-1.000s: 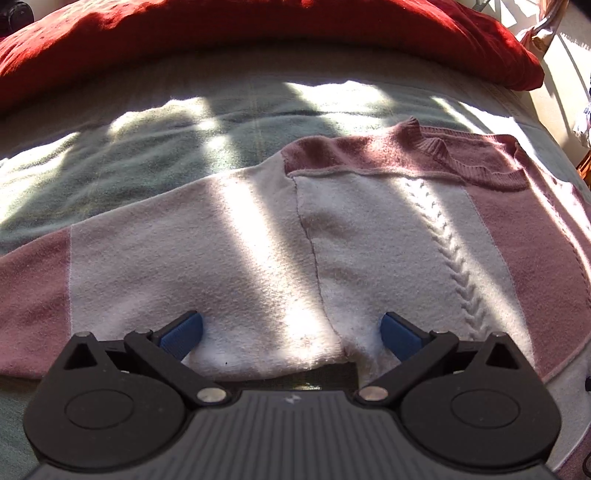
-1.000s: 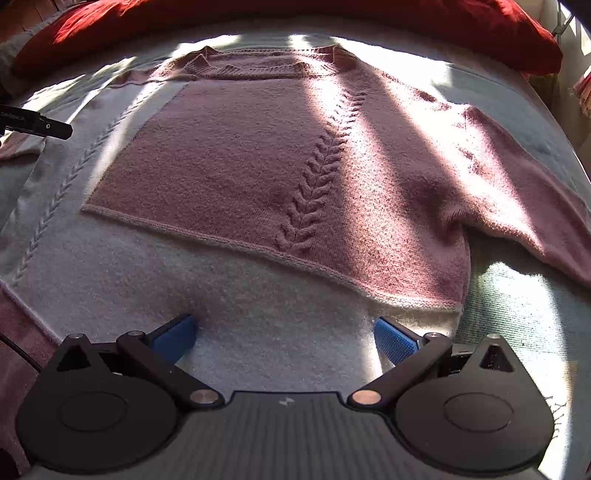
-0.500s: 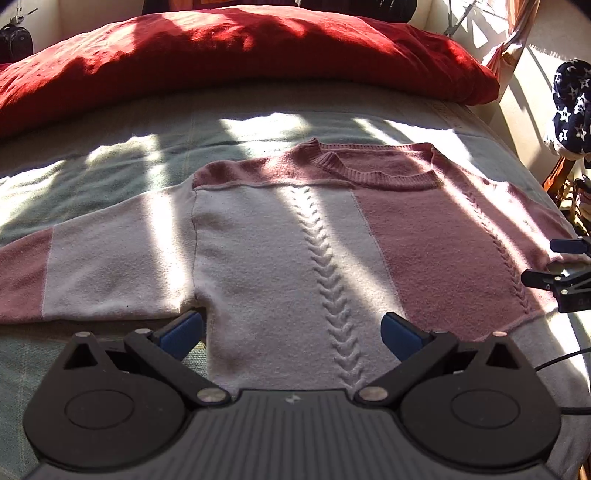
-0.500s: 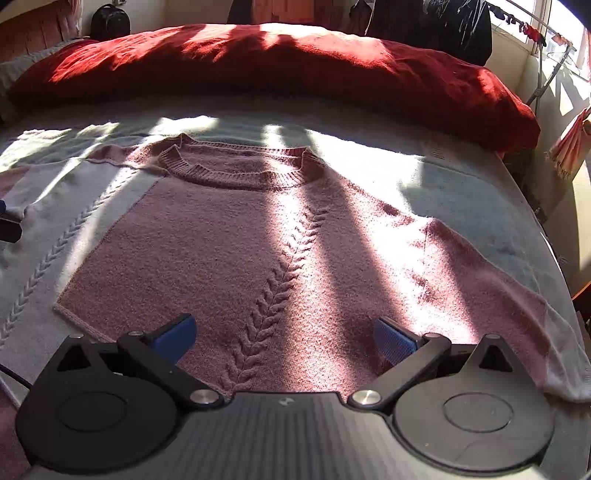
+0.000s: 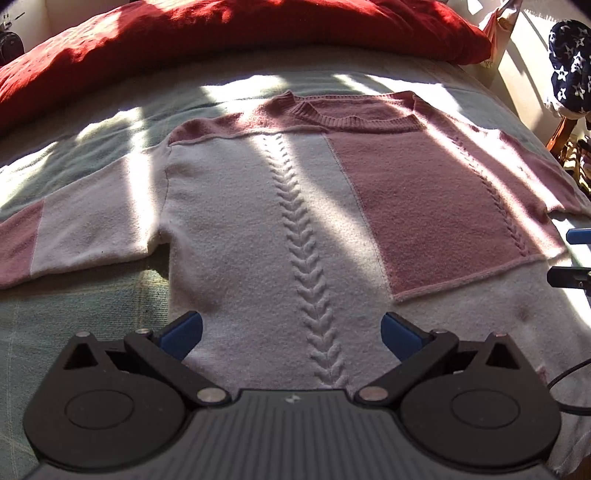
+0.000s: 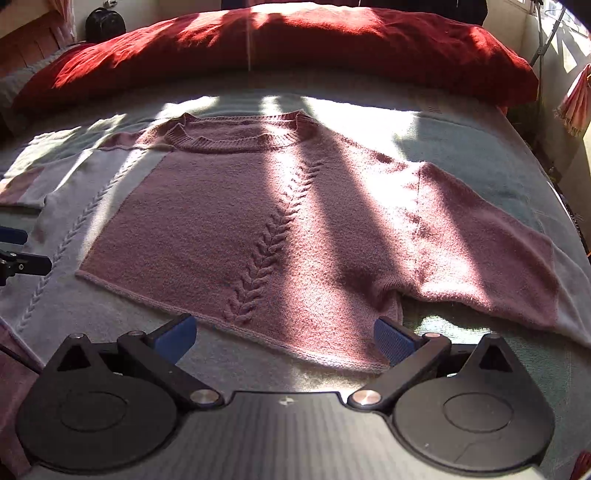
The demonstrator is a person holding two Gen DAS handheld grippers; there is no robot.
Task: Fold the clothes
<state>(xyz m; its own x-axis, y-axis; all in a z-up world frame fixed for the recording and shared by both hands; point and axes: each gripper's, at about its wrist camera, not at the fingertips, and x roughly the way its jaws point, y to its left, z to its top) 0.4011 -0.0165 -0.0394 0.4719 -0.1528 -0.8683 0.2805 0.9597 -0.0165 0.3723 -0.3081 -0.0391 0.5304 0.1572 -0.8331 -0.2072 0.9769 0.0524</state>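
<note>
A pink and white knitted sweater (image 5: pixel 258 229) lies flat, front up, on the bed, with both sleeves spread outward. My left gripper (image 5: pixel 291 334) hovers open over its white lower left part, nothing between the blue pads. In the right wrist view the sweater (image 6: pixel 236 221) shows its pink panel and braided cable. My right gripper (image 6: pixel 284 339) hangs open above the pink panel's lower hem, holding nothing. The right gripper's fingers (image 5: pixel 576 258) show at the right edge of the left wrist view. At the left edge of the right wrist view are the left gripper's fingers (image 6: pixel 18 254).
A pale green blanket (image 6: pixel 461 140) covers the bed. A long red pillow (image 6: pixel 295 40) lies across the head of the bed. A star-patterned dark cloth (image 5: pixel 569 74) hangs beside the bed at the right. A black bag (image 6: pixel 103 24) stands at the far left.
Both grippers have pulled back and risen, so the whole sweater comes into view. The left gripper shifted right from the sleeve seam toward the white body. Both stayed open.
</note>
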